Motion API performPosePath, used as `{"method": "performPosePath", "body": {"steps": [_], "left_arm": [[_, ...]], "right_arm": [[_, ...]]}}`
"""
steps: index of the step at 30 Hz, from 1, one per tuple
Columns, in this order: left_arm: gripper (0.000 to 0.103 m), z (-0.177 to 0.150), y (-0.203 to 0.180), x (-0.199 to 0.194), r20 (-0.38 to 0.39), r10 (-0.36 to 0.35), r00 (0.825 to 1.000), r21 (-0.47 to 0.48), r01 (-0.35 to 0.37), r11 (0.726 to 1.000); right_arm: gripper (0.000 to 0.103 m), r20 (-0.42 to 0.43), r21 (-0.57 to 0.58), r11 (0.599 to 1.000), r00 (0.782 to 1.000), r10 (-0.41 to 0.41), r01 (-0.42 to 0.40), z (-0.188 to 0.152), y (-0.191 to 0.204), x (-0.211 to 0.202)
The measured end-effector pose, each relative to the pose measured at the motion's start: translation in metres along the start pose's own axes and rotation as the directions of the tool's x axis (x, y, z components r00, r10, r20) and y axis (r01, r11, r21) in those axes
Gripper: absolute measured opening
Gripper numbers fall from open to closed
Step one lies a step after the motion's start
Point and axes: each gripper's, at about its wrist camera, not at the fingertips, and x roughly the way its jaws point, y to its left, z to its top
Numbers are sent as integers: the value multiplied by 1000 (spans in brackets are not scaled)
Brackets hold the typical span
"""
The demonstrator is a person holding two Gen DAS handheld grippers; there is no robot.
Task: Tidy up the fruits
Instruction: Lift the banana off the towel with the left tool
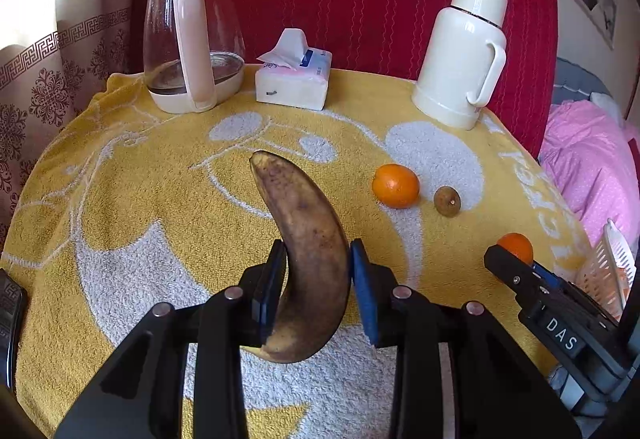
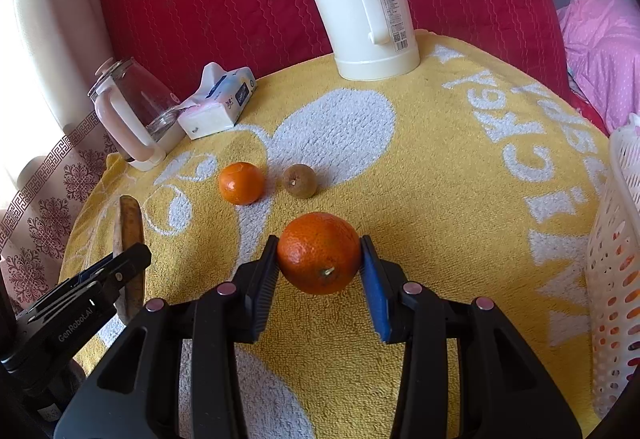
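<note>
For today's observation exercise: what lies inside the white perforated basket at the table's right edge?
Through the white basket's holes, patches of orange show, probably fruit. Its wall covers the rest, so neither the pieces' number nor kind can be told.

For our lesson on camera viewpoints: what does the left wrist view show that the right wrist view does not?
Left only: the whole banana, and a dark object at the table's left edge.
Right only: the thermos label, and the basket nearly whole.
Both: kettle, tissues, thermos, loose orange, brown fruit, yellow towel.
</note>
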Motion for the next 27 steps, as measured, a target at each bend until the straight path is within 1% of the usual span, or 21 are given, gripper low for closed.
{"method": "performPosePath", "body": {"steps": [9, 15, 18, 22, 27], "left_arm": [[33, 4, 8, -12, 40, -10, 999, -40, 12, 999], [33, 4, 7, -14, 50, -9, 999, -36, 11, 999], [33, 4, 6, -16, 62, 7, 998, -30, -5, 1000], [33, 5, 6, -21, 76, 2, 997, -30, 0, 1000], [32, 5, 5, -26, 91, -4, 996, -31, 7, 1000]], "right_arm": [[41, 10, -9, 1000, 1000, -1, 1, 1, 1, -1], [41, 31, -27, 1000, 999, -5, 6, 0, 5, -5], [41, 45, -28, 1000, 999, -8, 10, 1, 6, -8], [41, 76, -29, 999, 997, -11, 13, 5, 9, -18], [41, 116, -33, 999, 993, -9, 13, 5, 12, -40]]}}
